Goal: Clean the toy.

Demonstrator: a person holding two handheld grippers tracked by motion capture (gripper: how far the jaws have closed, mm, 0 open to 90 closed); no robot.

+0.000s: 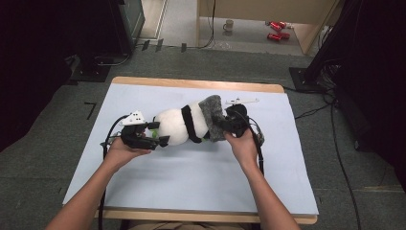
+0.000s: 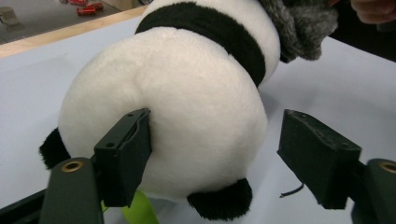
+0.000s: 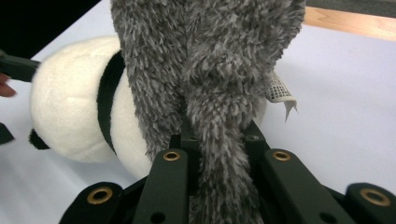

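Observation:
A plush panda (image 1: 174,125) lies on its side in the middle of the pale mat, white body with a black band (image 2: 224,32). A grey fuzzy cover (image 1: 213,115) sits over its head end. My left gripper (image 1: 159,134) stands open around the panda's rump (image 2: 187,107); one jaw rests against the plush and the other stands apart from it. My right gripper (image 1: 224,128) is shut on a fold of the grey fuzzy cover (image 3: 210,60), pinched between the jaws (image 3: 217,140). The panda's head is hidden under the cover. A green piece (image 2: 137,210) shows beneath the panda.
The pale blue mat (image 1: 191,182) covers a wooden table with its far edge (image 1: 191,82) showing. A white label (image 3: 280,91) hangs from the grey cover. On the floor beyond stand a mug (image 1: 229,25) and red items (image 1: 277,29). Cables trail at the right.

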